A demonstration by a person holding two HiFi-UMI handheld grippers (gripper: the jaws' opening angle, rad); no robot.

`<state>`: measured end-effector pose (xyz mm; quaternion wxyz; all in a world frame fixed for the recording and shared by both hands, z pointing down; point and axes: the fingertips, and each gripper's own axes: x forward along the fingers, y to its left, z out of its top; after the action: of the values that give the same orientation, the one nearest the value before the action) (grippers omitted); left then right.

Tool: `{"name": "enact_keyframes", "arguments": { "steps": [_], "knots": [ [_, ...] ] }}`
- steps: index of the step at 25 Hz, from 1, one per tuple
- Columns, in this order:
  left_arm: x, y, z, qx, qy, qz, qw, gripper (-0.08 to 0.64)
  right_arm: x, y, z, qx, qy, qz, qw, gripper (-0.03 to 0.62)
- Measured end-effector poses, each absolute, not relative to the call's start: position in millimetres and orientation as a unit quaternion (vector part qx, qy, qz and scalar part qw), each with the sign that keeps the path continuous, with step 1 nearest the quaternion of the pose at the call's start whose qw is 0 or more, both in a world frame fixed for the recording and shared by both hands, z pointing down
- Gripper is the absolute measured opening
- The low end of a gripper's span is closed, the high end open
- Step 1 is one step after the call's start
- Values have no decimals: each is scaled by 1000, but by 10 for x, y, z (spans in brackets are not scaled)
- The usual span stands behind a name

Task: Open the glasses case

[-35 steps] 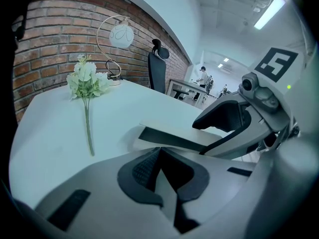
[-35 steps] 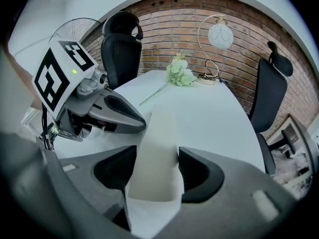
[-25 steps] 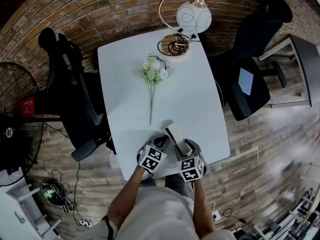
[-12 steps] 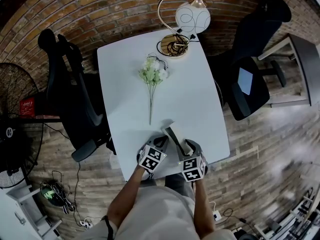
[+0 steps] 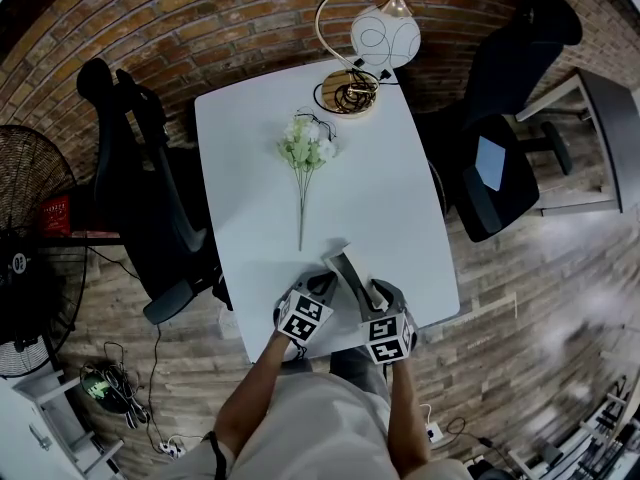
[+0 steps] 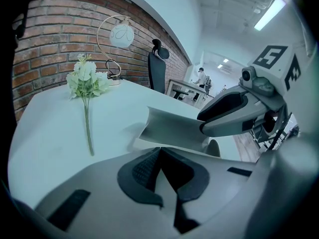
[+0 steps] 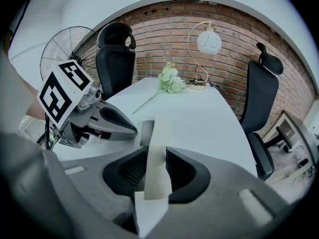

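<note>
We find the glasses case (image 5: 343, 265) at the near edge of the white table (image 5: 390, 188), about midway along it, standing partly open with both tongs on it from our side. The right gripper (image 7: 155, 158) has just been closing its jaws, which stand narrowly apart with the pads pressed on either face of the case's upright pale flap. The left gripper (image 6: 159, 151) has its jaws drawn almost together on what looks to us like a thin edge of the case's lower part. A spray of white flowers (image 5: 308, 148) lies farther up the table, toward the lamp (image 5: 385, 36) at the far edge.
</note>
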<state>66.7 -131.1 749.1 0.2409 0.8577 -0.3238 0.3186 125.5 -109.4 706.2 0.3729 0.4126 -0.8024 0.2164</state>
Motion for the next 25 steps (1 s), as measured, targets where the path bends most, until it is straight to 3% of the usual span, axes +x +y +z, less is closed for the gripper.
{"name": "enact_keyframes", "arguments": {
  "steps": [25],
  "knots": [
    [672, -1319, 7476, 858, -327, 315, 241, 6, 1511, -1187, 7033, 454, -782, 230, 359, 51]
  ]
}}
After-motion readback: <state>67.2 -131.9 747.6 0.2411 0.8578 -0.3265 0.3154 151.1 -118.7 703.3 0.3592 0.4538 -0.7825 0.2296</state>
